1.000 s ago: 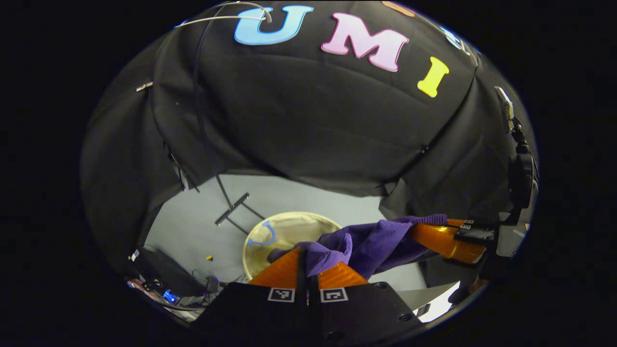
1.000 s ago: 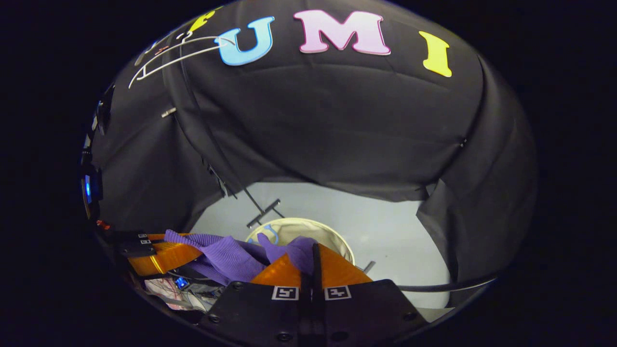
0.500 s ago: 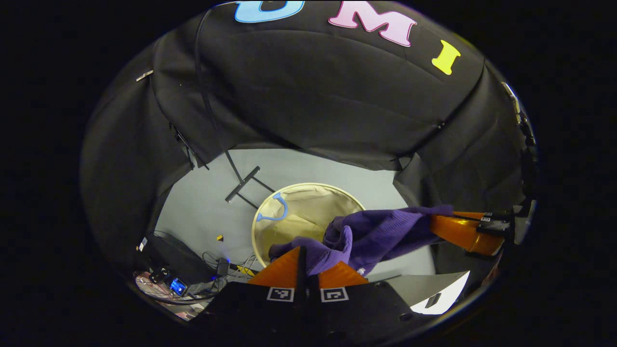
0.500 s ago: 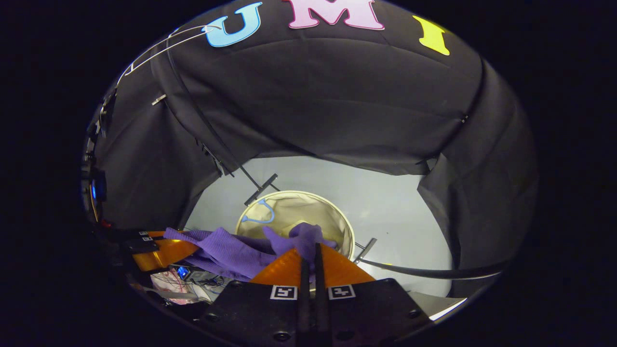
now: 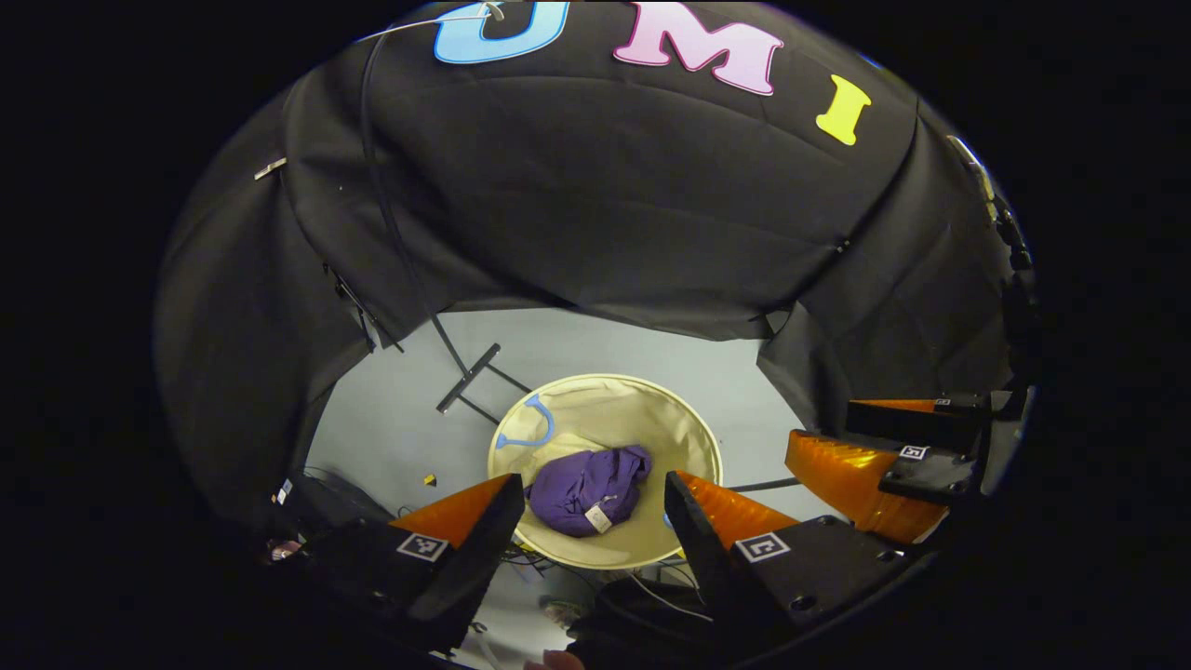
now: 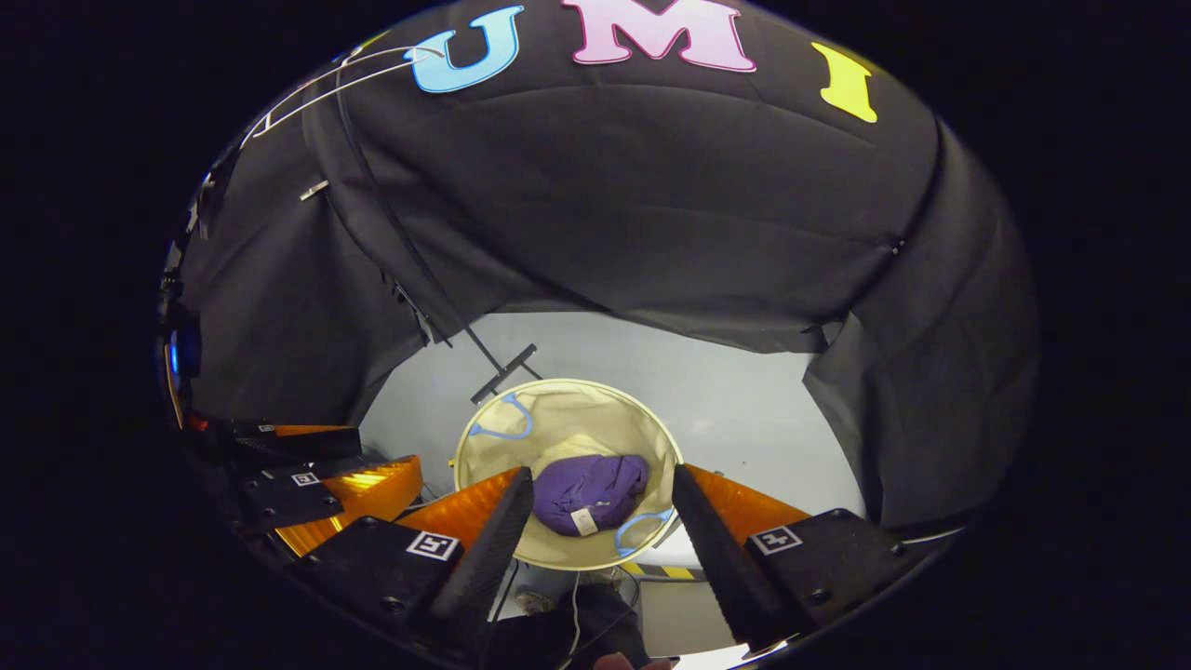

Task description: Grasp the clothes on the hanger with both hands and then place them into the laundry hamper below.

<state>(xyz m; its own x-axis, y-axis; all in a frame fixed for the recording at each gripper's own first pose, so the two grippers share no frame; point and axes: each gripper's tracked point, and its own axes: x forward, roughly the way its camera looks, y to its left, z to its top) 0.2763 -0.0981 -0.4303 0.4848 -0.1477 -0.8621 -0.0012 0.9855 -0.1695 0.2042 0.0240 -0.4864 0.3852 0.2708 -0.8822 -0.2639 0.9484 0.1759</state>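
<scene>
The purple garment [image 5: 588,489] lies crumpled at the bottom of the round cream laundry hamper [image 5: 689,423] on the grey floor; in the right gripper view the garment [image 6: 590,491] lies in the same hamper [image 6: 568,409]. My left gripper [image 5: 591,489] hangs above the hamper, open, nothing between its orange fingers. My right gripper [image 6: 602,482] is also open and empty above the hamper. The right gripper [image 5: 870,456] appears at the right of the left gripper view, the left gripper [image 6: 326,470] at the left of the right gripper view. A white wire hanger [image 6: 344,79] hangs bare at the top left.
A black stand with a crossbar foot [image 5: 468,377] rises from the floor behind the hamper. Cables and electronics [image 5: 307,498] lie on the floor to the left. Black cloth walls close in the booth on all sides. Blue handles [image 5: 530,423] sit on the hamper rim.
Both grippers have opened and let go of the purple garment, which has dropped into the hamper. Before, each was shut on it above the hamper.
</scene>
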